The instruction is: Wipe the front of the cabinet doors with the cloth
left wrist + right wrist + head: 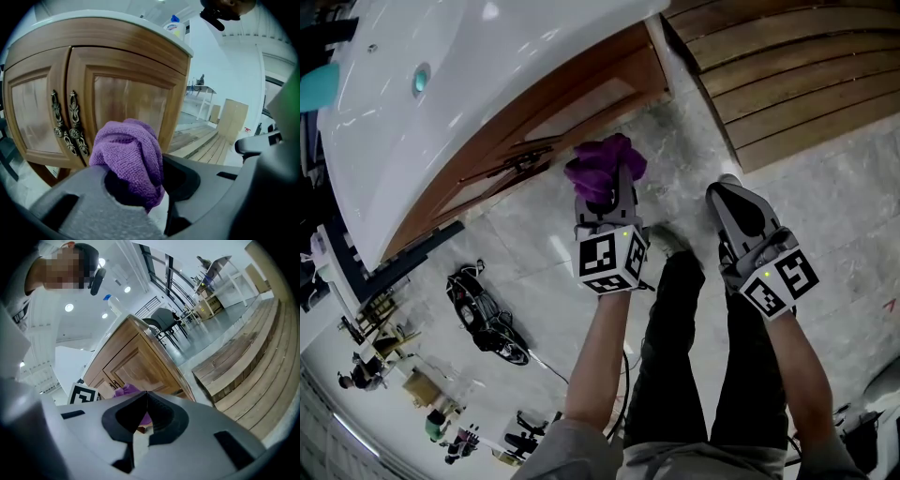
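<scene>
A bunched purple cloth is clamped in my left gripper, which is shut on it. The cloth hangs a short way in front of the wooden cabinet doors, near the right door panel; I cannot tell whether it touches the wood. Two ornate metal handles sit where the doors meet, left of the cloth. My right gripper is held to the right, apart from the cabinet, jaws closed together and empty. The cloth peeks past its jaws.
A white basin top caps the cabinet, with a bottle on it. Wooden decking lies to the right. The floor is pale stone tile. My legs and a shoe stand below the grippers.
</scene>
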Demonstrator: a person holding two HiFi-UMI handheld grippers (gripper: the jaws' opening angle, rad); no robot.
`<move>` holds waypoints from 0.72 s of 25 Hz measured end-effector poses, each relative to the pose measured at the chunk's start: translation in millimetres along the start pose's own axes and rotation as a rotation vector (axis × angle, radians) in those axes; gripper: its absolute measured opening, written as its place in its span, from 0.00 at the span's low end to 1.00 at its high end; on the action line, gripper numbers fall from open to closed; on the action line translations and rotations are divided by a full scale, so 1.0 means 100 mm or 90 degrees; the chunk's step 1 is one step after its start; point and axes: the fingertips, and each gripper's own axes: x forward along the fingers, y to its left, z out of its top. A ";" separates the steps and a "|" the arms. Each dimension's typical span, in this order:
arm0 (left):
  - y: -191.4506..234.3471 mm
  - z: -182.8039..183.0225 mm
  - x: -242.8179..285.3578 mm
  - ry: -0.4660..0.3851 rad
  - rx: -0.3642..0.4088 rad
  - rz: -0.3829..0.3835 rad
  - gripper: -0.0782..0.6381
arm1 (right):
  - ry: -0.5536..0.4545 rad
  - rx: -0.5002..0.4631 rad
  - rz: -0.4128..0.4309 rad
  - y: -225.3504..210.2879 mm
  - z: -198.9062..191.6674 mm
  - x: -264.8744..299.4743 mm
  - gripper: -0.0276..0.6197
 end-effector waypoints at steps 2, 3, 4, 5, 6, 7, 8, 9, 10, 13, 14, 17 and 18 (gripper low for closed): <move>0.18 -0.06 0.01 0.002 -0.007 0.016 0.21 | -0.002 0.001 -0.002 0.00 -0.02 0.05 0.06; 0.26 -0.09 0.01 0.003 -0.009 0.024 0.21 | -0.004 0.002 -0.004 0.00 -0.03 0.07 0.06; 0.34 -0.11 0.02 0.005 -0.010 0.030 0.21 | -0.004 0.002 -0.005 0.00 -0.05 0.09 0.06; 0.42 -0.14 0.03 0.006 -0.011 0.037 0.21 | -0.004 0.001 -0.005 0.01 -0.07 0.12 0.06; 0.49 -0.17 0.04 0.007 -0.012 0.043 0.21 | -0.004 0.000 -0.004 0.03 -0.09 0.14 0.06; 0.57 -0.19 0.05 0.008 -0.013 0.048 0.21 | -0.004 -0.001 -0.003 0.04 -0.11 0.17 0.06; 0.64 -0.21 0.07 0.008 -0.013 0.053 0.21 | -0.005 -0.002 -0.002 0.05 -0.13 0.20 0.06; 0.70 -0.24 0.08 0.009 -0.012 0.057 0.21 | -0.006 -0.002 -0.003 0.05 -0.16 0.23 0.06; 0.75 -0.27 0.10 0.009 -0.010 0.060 0.21 | -0.008 -0.002 -0.003 0.05 -0.18 0.27 0.06; 0.88 -0.34 0.16 0.009 0.001 0.063 0.21 | -0.016 0.000 -0.006 0.06 -0.26 0.38 0.06; 0.92 -0.35 0.18 0.008 0.004 0.064 0.21 | -0.018 -0.001 -0.006 0.06 -0.28 0.41 0.06; 1.01 -0.39 0.22 0.005 0.019 0.067 0.21 | -0.025 -0.004 -0.005 0.07 -0.34 0.53 0.06; 1.03 -0.40 0.23 0.003 0.028 0.068 0.21 | -0.027 -0.004 -0.006 0.07 -0.36 0.56 0.06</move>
